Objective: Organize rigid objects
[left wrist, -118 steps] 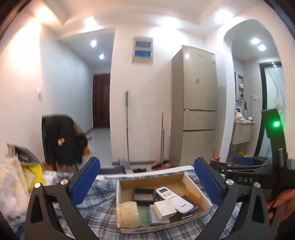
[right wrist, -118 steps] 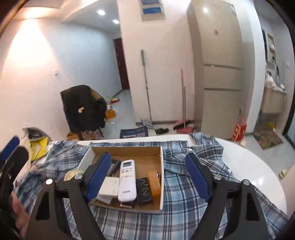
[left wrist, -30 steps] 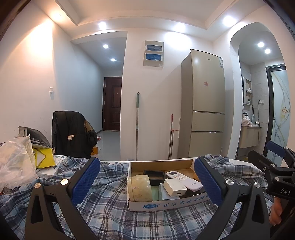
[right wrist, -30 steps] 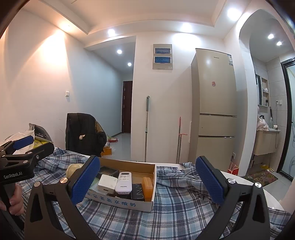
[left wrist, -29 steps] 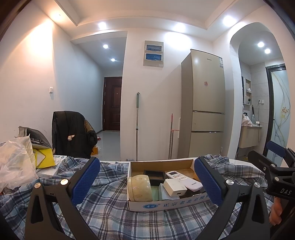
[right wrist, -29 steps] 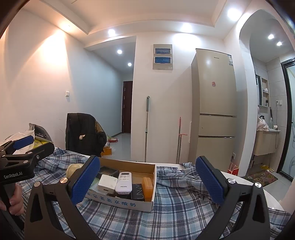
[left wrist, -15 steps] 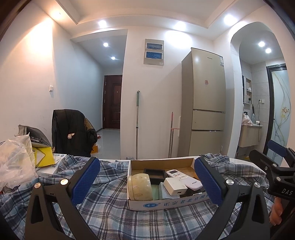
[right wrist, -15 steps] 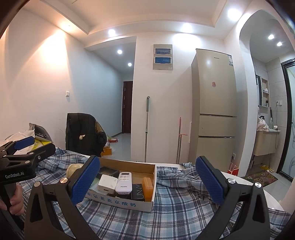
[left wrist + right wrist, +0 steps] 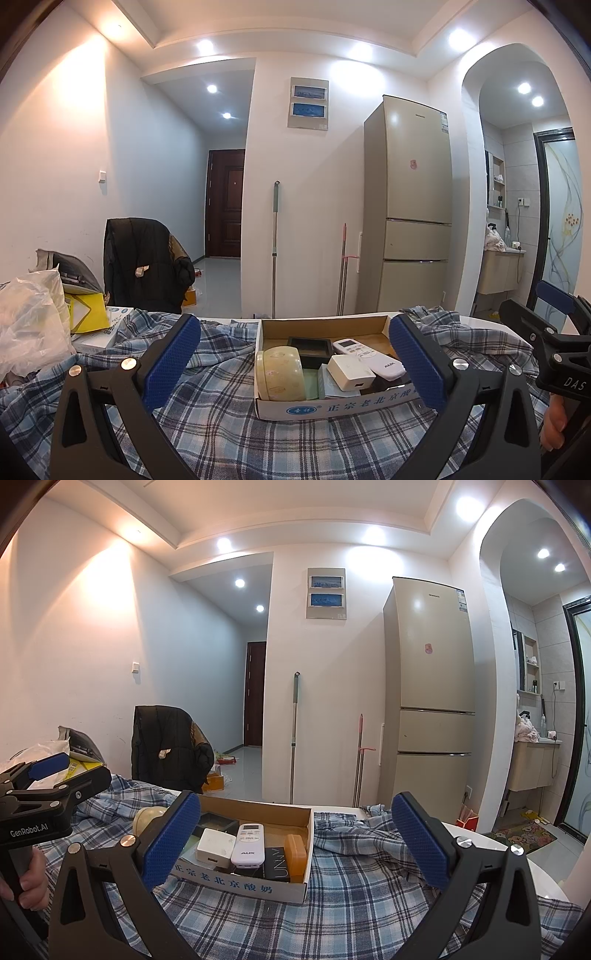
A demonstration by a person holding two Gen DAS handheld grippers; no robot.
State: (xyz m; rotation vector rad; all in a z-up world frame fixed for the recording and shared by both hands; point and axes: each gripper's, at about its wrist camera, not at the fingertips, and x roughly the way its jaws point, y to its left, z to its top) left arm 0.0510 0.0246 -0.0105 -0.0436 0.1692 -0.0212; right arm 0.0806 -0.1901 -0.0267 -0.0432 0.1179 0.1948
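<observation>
A shallow cardboard box (image 9: pixel 325 408) (image 9: pixel 243 880) lies on a blue plaid cloth (image 9: pixel 221 424). It holds a roll of tape (image 9: pixel 279 373), a white remote (image 9: pixel 367 356) (image 9: pixel 248 843), a white adapter (image 9: pixel 350 372) (image 9: pixel 215 844), a black tray (image 9: pixel 308 346), a black UNNY box (image 9: pixel 277 864) and an orange block (image 9: pixel 296 851). My left gripper (image 9: pixel 293 363) is open and empty, low in front of the box. My right gripper (image 9: pixel 295 843) is open and empty, near the box's right side. Each gripper shows in the other's view.
The cloth covers a round white table (image 9: pixel 517 853). A plastic bag (image 9: pixel 29 325), yellow card and small boxes (image 9: pixel 99 332) pile at the left. A chair with a black jacket (image 9: pixel 144 269), a fridge (image 9: pixel 410 206) and mops stand behind.
Since 3.9 s ago both grippers have dropped low and levelled out, so the box is seen from the side. Over the last second almost nothing moved.
</observation>
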